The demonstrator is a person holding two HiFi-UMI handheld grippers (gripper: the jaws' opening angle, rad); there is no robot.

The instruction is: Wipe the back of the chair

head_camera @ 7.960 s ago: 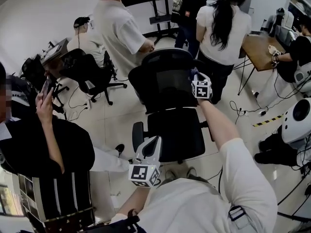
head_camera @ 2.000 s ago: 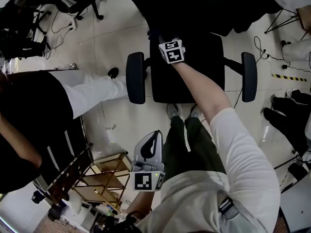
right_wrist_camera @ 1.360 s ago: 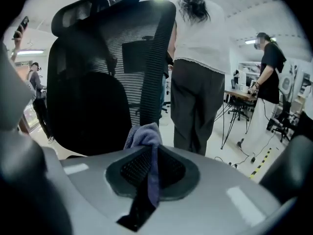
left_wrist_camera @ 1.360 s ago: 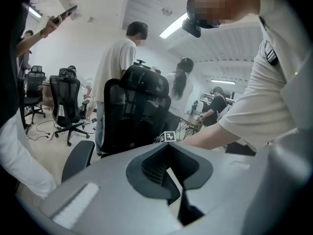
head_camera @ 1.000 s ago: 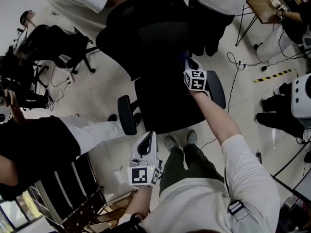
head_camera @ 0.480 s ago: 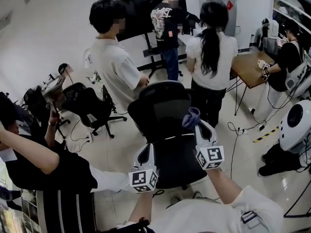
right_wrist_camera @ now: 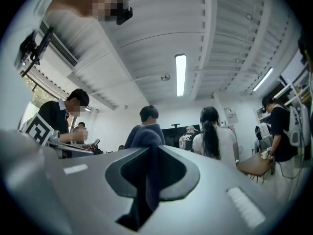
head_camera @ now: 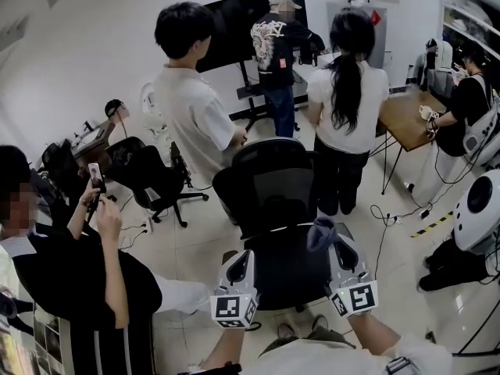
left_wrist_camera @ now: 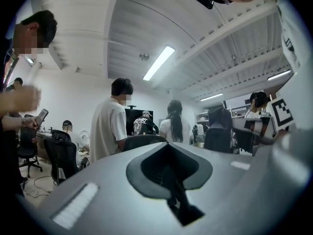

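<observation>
The black mesh office chair stands in front of me in the head view, its back (head_camera: 269, 182) upright and facing me above the seat (head_camera: 293, 268). My right gripper (head_camera: 334, 242) is held over the seat's right side, below the chair back and apart from it, shut on a blue-grey cloth (head_camera: 322, 233). In the right gripper view the cloth (right_wrist_camera: 145, 140) bulges up out of the shut jaws. My left gripper (head_camera: 241, 256) hangs by the seat's left front edge, shut with nothing in it; the left gripper (left_wrist_camera: 168, 148) points out into the room.
Three people stand just behind the chair: one in a white T-shirt (head_camera: 195, 119), one with long hair (head_camera: 348, 92), one in black by a screen (head_camera: 281, 41). A person with a phone (head_camera: 94, 233) is close at my left. A second chair (head_camera: 148, 174) and a wooden table (head_camera: 406, 112) flank the area.
The view has swung up from the floor to the room. My right gripper with the cloth has dropped from the chair back towards the seat. The left gripper stays low.
</observation>
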